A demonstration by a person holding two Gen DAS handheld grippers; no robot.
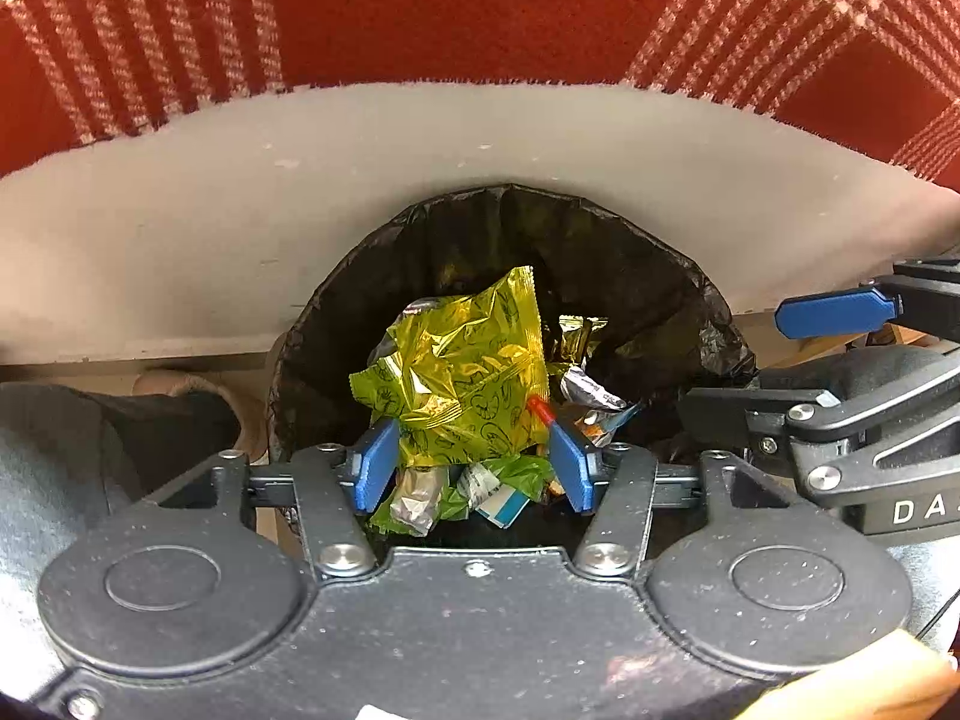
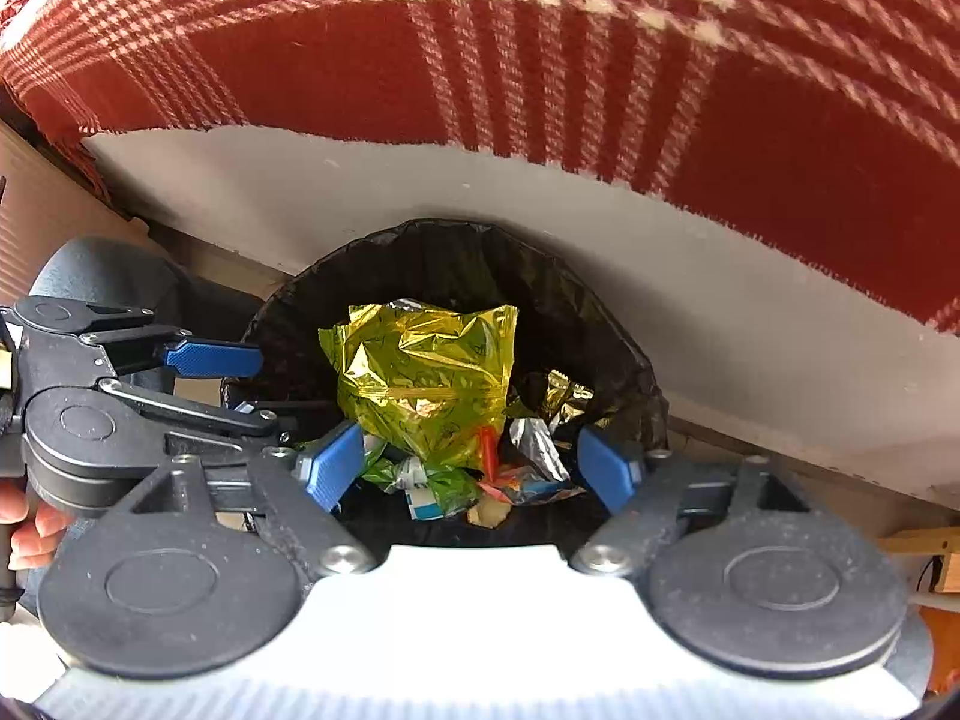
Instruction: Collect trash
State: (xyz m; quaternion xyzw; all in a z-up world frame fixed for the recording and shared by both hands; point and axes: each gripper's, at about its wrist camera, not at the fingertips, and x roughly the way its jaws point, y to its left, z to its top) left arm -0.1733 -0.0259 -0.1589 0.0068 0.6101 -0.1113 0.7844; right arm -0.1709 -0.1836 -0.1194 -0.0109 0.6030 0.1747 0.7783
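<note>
A bin with a black liner [image 1: 648, 276] [image 2: 576, 312] stands below both grippers. On top of the trash inside lies a crumpled yellow foil wrapper [image 1: 462, 372] [image 2: 420, 378]. Around it are a silver wrapper [image 1: 591, 390] [image 2: 537, 444], green plastic [image 1: 522, 471] and a red piece [image 2: 487, 444]. My left gripper [image 1: 474, 468] hovers over the bin, open, its blue pads [image 1: 375, 468] clear of the wrapper. My right gripper [image 2: 471, 468] is open wider over the same bin, holding nothing. Each view shows the other gripper's blue finger [image 1: 834, 312] [image 2: 213, 358] at the bin's side.
A red and white plaid cloth [image 1: 480, 6] [image 2: 600, 72] hangs over a pale grey ledge [image 1: 240, 210] [image 2: 750, 300] right behind the bin. A person's leg and shoe [image 1: 180, 414] are left of the bin. A hand [image 2: 30, 534] grips the left tool's handle.
</note>
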